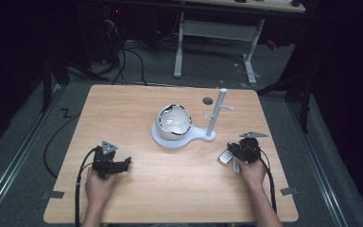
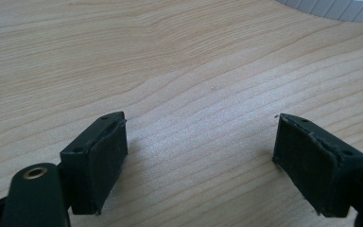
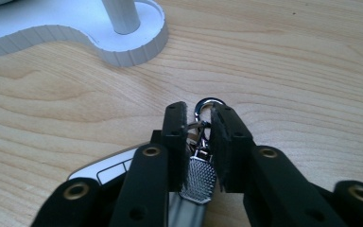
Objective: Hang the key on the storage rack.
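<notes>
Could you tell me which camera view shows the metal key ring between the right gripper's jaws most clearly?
The right gripper view: the key ring and its clasp sit close up between the right gripper, whose jaws are closed on them, with the key fob behind. The high view shows the bunch as a small silver shape. The left gripper view looks at table wood.

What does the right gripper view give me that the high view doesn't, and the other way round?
Right gripper view alone: the right claw closed around the key ring's clasp, a textured metal tab between its pads, the car key fob lying beside it.

High view alone: the left claw open over bare table, the white bowl, and the stand's full post with pegs.

Shared: the white stand base, the wooden table, and the keys at the right claw.
</notes>
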{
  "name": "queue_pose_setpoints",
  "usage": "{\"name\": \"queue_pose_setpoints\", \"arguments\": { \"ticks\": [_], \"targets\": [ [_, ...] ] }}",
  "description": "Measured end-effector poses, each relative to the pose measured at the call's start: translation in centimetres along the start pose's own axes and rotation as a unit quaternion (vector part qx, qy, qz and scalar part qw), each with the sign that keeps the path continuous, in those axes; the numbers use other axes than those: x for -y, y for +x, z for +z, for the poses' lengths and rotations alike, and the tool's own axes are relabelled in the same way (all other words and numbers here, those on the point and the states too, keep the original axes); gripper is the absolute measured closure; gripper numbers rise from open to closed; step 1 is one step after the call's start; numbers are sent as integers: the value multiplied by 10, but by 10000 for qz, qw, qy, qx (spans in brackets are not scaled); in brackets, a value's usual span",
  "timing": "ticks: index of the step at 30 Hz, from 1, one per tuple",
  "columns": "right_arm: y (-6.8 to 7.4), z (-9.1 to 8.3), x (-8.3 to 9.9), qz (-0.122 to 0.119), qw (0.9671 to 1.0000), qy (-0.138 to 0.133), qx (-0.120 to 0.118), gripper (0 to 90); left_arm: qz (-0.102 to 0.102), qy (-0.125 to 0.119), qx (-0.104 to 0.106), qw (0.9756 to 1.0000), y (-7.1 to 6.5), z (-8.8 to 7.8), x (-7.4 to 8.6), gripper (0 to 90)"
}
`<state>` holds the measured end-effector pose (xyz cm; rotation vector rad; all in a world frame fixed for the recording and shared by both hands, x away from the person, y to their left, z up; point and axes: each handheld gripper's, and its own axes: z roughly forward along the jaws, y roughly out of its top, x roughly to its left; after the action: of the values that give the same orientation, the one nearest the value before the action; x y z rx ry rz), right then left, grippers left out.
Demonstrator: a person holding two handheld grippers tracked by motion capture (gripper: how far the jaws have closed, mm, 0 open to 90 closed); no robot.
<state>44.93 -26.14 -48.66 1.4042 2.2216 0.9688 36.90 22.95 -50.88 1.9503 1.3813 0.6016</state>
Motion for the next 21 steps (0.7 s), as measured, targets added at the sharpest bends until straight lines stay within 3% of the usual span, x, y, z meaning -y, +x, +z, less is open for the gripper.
{"name": "queue_pose_setpoints", "arguments": {
  "ticks": [7, 9, 14, 21],
  "targets": [
    [0, -2, 1, -48, 10000, -45, -22, 827, 0, 0, 1, 10000, 0, 0, 0, 188],
    [0, -5, 1, -109, 9998, -184, -41, 900, 2, 1, 0, 10000, 0, 0, 0, 187],
    [-1, -16, -2, -140, 9989, -420, -117, 900, 3, 1, 0, 10000, 0, 0, 0, 188],
    [-4, -17, 3, -84, 9996, -280, -33, 852, 3, 1, 0, 10000, 0, 0, 0, 187]
  ]
}}
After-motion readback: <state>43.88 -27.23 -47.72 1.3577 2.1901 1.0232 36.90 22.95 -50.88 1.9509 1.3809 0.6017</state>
